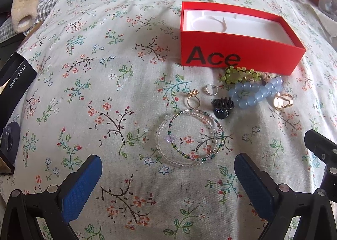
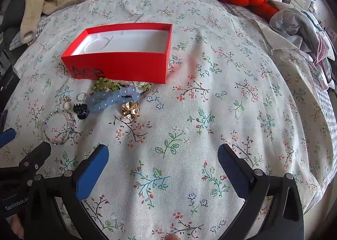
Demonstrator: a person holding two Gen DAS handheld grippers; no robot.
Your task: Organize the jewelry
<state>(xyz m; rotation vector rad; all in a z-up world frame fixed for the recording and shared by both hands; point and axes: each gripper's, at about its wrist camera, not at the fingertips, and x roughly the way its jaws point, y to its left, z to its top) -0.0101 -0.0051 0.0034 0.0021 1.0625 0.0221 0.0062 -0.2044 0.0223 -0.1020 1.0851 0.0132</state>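
Left wrist view: left gripper (image 1: 168, 168) fingers spread above bracelet (image 1: 189, 137).

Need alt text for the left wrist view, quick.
Open left tool hovers over a floral bedspread, facing a beaded bracelet, rings, a black hair claw and blue beads before an empty red box.

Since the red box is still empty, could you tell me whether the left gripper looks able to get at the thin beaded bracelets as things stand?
Probably yes. The left gripper is open and empty, and the beaded bracelets lie flat on the floral cloth straight ahead of its fingers, nothing between. The black hair claw lies just beyond them.
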